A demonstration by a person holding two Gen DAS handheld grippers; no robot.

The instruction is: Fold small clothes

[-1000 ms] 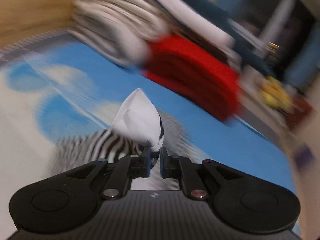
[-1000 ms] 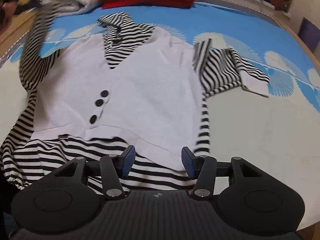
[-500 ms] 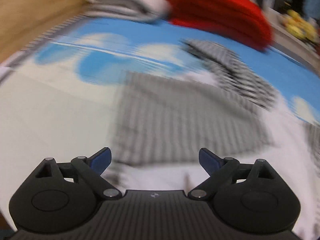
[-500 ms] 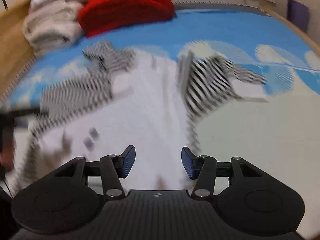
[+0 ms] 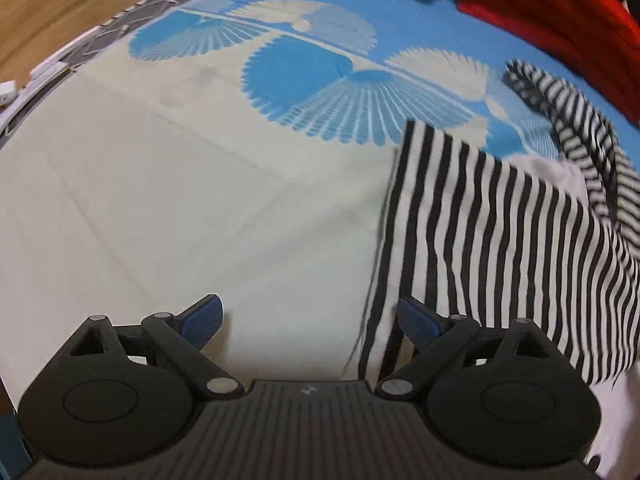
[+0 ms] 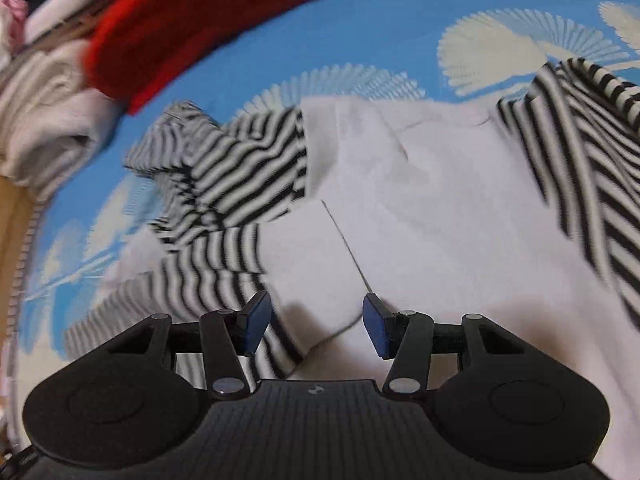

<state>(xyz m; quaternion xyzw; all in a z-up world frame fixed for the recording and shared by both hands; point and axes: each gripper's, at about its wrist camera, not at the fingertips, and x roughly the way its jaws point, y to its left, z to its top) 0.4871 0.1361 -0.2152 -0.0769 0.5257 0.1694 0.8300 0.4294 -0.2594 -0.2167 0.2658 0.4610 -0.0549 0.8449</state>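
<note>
A small white top with black-and-white striped sleeves and collar (image 6: 420,208) lies flat on the blue and cream mat (image 5: 160,200). One striped sleeve (image 6: 224,216) lies folded over the white body. In the left wrist view the striped edge of the top (image 5: 480,240) lies at the right. My left gripper (image 5: 310,322) is open and empty, low over the mat just left of that edge. My right gripper (image 6: 316,324) is open and empty, low over the white cuff (image 6: 320,264) of the folded sleeve.
A red folded garment (image 6: 192,28) and a cream knit pile (image 6: 44,120) sit at the mat's far edge; the red one also shows in the left wrist view (image 5: 560,20). Wooden floor (image 5: 60,4) lies beyond the mat's left border.
My left gripper let go of the white cuff, opened wide and moved left to the top's edge. The striped sleeve now lies folded over the body. My right gripper moved forward over the top.
</note>
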